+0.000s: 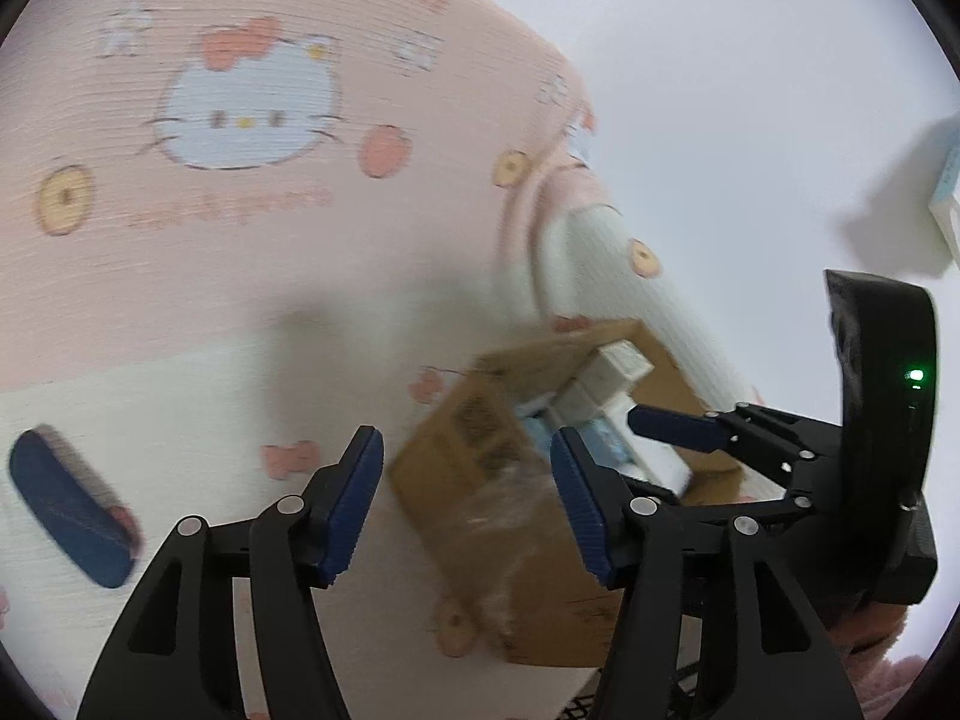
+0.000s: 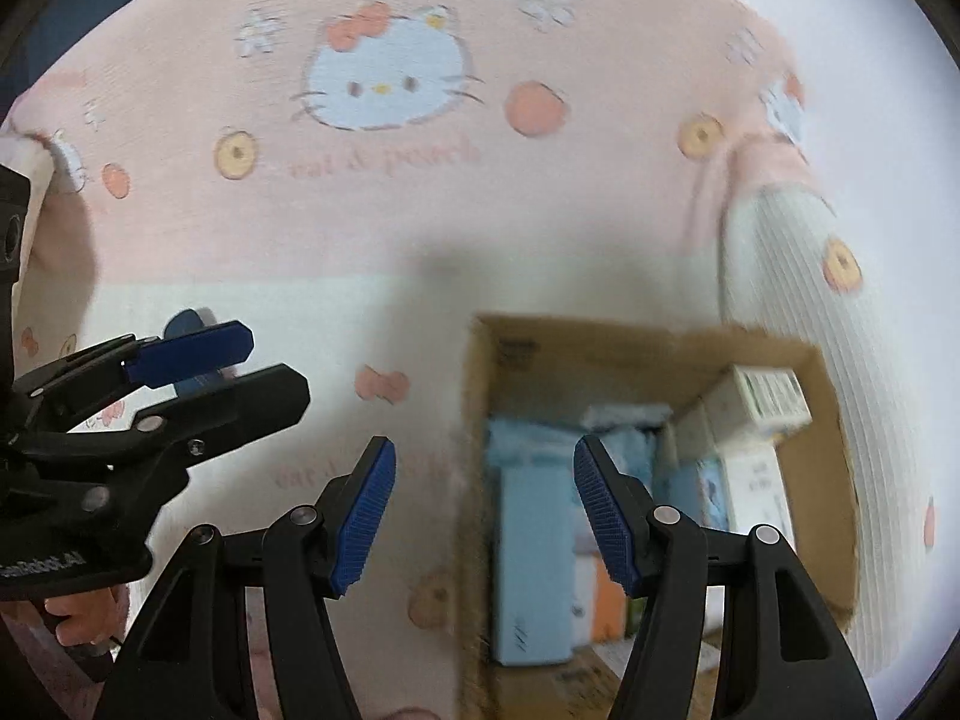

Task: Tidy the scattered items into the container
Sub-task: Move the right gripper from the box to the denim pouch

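Two grippers, both w/ jaws apart, nothing held. Left gripper [image 1: 467,501] bottom center of left wrist view, cardboard box [image 1: 510,540] just behind it, lower center-right. Right gripper [image 2: 485,516] over box [image 2: 828,480] at lower right of right wrist view; small cartons [image 2: 531,558] inside. Dark blue case [image 1: 69,507] lower left on pink Hello Kitty blanket [image 1: 240,252]. Pics blurry.

small boxes [image 2: 540,546] lie inside the cardboard box [image 2: 822,480], which sits on the blanket [image 2: 384,228].
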{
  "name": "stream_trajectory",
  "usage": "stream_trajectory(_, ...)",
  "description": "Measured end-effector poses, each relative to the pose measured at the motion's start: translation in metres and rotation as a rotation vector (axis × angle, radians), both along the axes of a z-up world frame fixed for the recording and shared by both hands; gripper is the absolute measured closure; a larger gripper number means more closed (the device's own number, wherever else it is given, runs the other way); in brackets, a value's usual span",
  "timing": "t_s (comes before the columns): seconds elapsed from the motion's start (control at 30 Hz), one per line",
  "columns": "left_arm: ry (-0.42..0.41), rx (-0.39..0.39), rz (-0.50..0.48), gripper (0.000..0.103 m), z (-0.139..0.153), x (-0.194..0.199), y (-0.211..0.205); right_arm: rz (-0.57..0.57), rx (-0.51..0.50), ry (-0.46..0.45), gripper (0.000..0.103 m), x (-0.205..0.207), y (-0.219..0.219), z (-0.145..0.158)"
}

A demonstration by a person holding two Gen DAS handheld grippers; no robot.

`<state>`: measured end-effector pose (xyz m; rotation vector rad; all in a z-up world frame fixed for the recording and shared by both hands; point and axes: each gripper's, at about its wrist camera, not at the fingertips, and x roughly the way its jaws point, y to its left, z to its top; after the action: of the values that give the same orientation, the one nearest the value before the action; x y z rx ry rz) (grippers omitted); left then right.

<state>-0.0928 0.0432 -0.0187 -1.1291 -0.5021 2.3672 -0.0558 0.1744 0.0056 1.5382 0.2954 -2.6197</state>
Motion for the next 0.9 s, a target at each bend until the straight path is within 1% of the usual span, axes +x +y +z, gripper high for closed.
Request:
stream_trajectory(0.1,-0.021,0.011,0.049,0.04,-0.009,0.001,-0.029,0.047,0.0,0.011,0.043,-0.006,-0.029,-0.007)
stream_trajectory(0.27,-0.069,0.018,0.161,0.04,-0.035,0.006,-0.082,0.148,-0.045,-0.058,0.043,-0.019,-0.08,-0.038)
stream_trajectory(0.37,-0.116,0.003,0.235,0.04,-0.052,0.012,-0.117,0.208,-0.086,-0.103,0.043,-0.026,-0.11,-0.057)
stream_trajectory(0.47,-0.146,-0.017,0.321,0.04,-0.065,0.021,-0.15,0.275,-0.118,-0.124,0.043,-0.029,-0.137,-0.068)
stream_trajectory(0.57,-0.178,-0.008,0.387,0.04,-0.076,0.029,-0.183,0.332,-0.151,-0.132,0.043,-0.031,-0.16,-0.078)
stream_trajectory(0.7,-0.202,-0.03,0.435,0.04,-0.091,0.036,-0.208,0.359,-0.182,-0.14,0.043,-0.041,-0.177,-0.092)
stream_trajectory(0.77,-0.227,-0.031,0.449,0.04,-0.105,0.037,-0.217,0.371,-0.199,-0.152,0.043,-0.046,-0.185,-0.104)
stream_trajectory(0.83,-0.256,-0.011,0.454,0.04,-0.119,0.034,-0.219,0.379,-0.214,-0.159,0.043,-0.05,-0.191,-0.115)
stream_trajectory(0.9,-0.294,0.035,0.463,0.04,-0.138,0.031,-0.224,0.375,-0.233,-0.161,0.043,-0.054,-0.194,-0.13)
